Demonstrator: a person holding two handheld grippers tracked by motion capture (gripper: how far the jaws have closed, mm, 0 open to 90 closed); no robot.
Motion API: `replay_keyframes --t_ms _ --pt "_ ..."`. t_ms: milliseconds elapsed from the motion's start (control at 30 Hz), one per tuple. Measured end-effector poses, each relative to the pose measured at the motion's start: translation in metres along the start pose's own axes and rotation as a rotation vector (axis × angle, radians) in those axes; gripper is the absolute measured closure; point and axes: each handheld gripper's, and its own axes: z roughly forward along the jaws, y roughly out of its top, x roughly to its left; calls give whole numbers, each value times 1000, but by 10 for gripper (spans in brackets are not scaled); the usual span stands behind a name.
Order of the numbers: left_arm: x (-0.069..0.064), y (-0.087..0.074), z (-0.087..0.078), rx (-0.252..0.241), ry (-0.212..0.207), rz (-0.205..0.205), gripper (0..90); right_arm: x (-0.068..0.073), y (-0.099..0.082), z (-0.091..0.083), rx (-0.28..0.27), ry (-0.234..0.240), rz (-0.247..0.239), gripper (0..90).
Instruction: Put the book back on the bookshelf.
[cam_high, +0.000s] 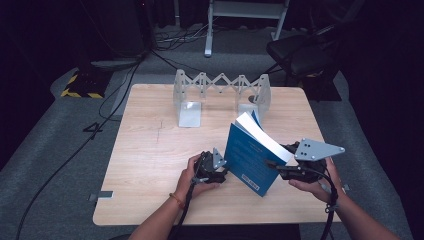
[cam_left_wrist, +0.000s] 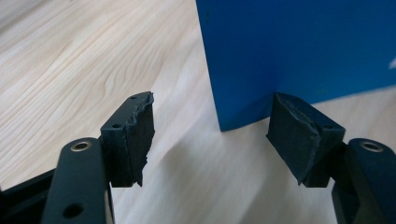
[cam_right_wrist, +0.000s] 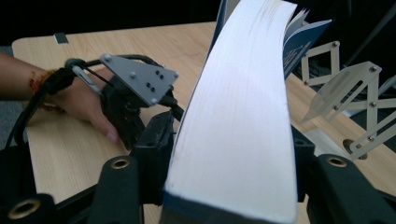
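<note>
A blue book (cam_high: 252, 157) is held tilted on the right half of the bench (cam_high: 150, 150), its lower corner resting on the wood and its top leaning away toward the far right. The right gripper (cam_high: 284, 167) is closed across the thick white page block, one jaw on each cover, as is seen in the right gripper view where the pages (cam_right_wrist: 243, 116) rise between the black jaws; the grip near the fore edge appears chosen so that the book can be kept upright and steered. The left gripper (cam_high: 220, 172) is held just beside the book's near cover with its jaws spread wide and nothing between them; in the left gripper view the cover's lower corner (cam_left_wrist: 243, 112) stands just ahead of the gap, apparently so that the spine side can be steadied next. An expanding metal book rack (cam_high: 222, 95) stands well apart at the far edge, and it is judged to be the likely place for the book.
</note>
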Motion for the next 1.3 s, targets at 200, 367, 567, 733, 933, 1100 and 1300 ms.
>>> replay_keyframes --t_ms 200,367,567,733,933,1100,1300 --pt "6 -15 -30 23 -35 -24 304 -3 12 0 31 0 24 487" --pt "15 -40 -49 86 -35 -20 298 -13 27 4 117 57 75 471" --pt "30 -69 -68 83 -52 -103 282 -24 47 11 193 106 109 435" --pt "36 -77 -68 58 -85 -160 257 -33 60 18 290 165 154 465" --pt "34 -74 -65 55 -93 -144 251 -39 69 30 385 205 156 442" --pt "34 -73 -64 54 -104 -134 251 -41 76 43 443 219 143 431" --pt "34 -73 -64 54 -104 -135 252 -39 86 55 495 218 107 471"
